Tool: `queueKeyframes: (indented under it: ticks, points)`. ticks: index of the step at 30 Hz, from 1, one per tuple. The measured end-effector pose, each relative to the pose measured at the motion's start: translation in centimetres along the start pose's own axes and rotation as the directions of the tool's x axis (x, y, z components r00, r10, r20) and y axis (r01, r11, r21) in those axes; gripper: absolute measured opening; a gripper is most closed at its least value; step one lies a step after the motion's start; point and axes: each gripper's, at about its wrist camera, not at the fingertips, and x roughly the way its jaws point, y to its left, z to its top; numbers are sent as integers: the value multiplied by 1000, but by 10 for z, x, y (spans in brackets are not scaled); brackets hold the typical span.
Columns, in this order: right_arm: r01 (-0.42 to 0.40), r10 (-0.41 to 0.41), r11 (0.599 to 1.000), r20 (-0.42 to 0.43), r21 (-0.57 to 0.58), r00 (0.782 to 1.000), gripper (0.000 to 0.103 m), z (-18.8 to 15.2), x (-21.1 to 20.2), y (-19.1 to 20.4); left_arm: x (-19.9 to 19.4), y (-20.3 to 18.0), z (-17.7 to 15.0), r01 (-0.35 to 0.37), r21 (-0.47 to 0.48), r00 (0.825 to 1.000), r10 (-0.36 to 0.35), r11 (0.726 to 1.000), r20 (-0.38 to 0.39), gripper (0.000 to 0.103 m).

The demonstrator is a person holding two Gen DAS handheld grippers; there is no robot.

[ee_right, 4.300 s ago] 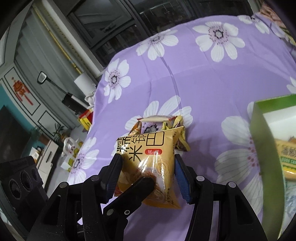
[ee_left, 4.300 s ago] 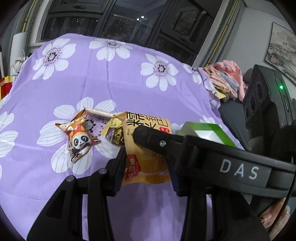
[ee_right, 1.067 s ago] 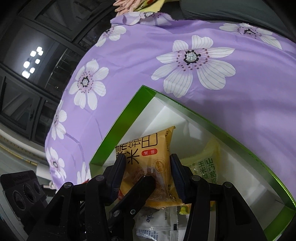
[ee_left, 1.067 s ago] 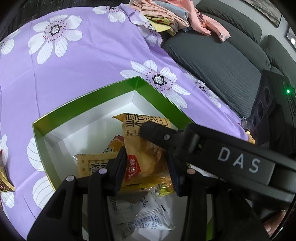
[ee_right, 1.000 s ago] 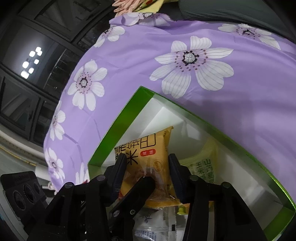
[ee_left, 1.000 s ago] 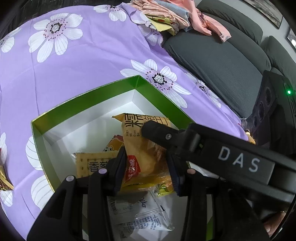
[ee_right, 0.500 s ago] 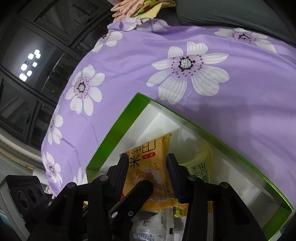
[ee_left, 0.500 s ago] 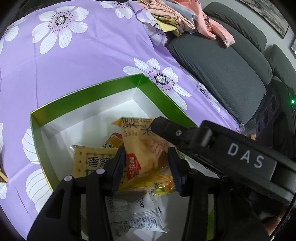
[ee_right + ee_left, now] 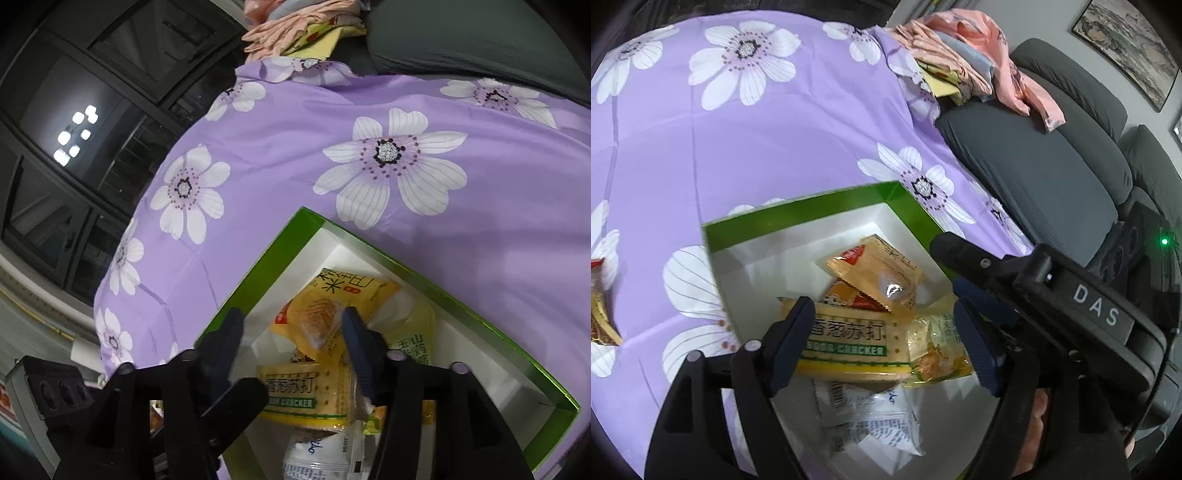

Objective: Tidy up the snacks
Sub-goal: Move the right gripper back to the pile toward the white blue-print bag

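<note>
A green box [image 9: 798, 218] with a white inside sits on the purple flowered cloth. In it lie an orange-yellow snack packet [image 9: 875, 275], a soda cracker pack [image 9: 849, 341], a yellow-green packet [image 9: 938, 347] and a white packet [image 9: 871, 410]. My left gripper [image 9: 882, 332] is open above the box with nothing between its fingers. My right gripper [image 9: 293, 343] is open over the same box [image 9: 258, 273]; the orange-yellow packet [image 9: 332, 310] lies loose below it, on the cracker pack [image 9: 306, 395].
A grey sofa [image 9: 1034, 158] with a pile of pink clothes [image 9: 967, 70] stands beyond the cloth's right edge. More snack wrappers [image 9: 600, 314] lie on the cloth at the far left. Dark windows [image 9: 74, 110] are behind.
Both grippers have opened and drawn back upward. The orange-yellow packet they held has dropped into the box and lies on the other snacks.
</note>
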Motion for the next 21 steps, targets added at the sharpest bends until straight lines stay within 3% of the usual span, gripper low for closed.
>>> queueKeyframes:
  ticks: [6,11,14,16,21]
  points:
    - [-6,6,1000,8,-2,1000,77,-2,-1,4,-31,13,-7,-15,-26,998,16,1000,54,84]
    - [-30,31,999,6,-23,1000,84,-7,0,16,-71,40,-19,-129,-96,982,140,987,129,89]
    - [-31,31,997,10,-68,999,85,-12,-2,29,-96,64,-29,-182,-173,962,212,968,170,89]
    - [-26,28,994,13,-105,1000,86,-15,-2,37,-112,79,-39,-255,-204,939,292,945,183,89]
    - [-26,27,979,4,-203,1000,91,-29,-2,63,-142,121,-72,-466,-246,853,506,850,133,89]
